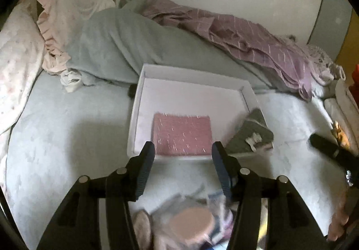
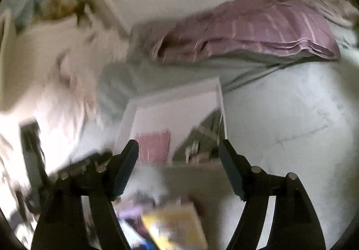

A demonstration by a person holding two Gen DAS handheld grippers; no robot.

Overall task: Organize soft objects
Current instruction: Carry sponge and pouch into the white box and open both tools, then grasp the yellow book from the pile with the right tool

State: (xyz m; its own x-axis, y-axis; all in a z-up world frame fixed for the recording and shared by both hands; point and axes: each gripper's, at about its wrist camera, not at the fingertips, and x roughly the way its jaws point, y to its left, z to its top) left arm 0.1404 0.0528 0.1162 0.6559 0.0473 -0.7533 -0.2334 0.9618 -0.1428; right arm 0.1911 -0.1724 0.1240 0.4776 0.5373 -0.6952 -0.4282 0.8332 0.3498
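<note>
A flat, knitted pink cloth [image 1: 182, 134], folded into a rectangle, lies in the shallow white cardboard box [image 1: 134, 120] on the bed [image 1: 67, 138], just beyond the left claw [image 1: 182, 151], long axis crosswise. An olive folded cloth [image 1: 251, 135] drapes the box's right rim. Both the left and the right claw [image 2: 178, 149] gape wide, empty.

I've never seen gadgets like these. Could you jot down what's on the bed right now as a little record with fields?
Place: bed with a pale sheet
Box: white box, open, lying on the bed
In box: folded pink cloth, lying flat
Over box edge: grey-green cloth, draped across its right rim
Behind box: grey blanket and purple striped cloth, bunched
Left claw: open, empty
Right claw: open, empty
</note>
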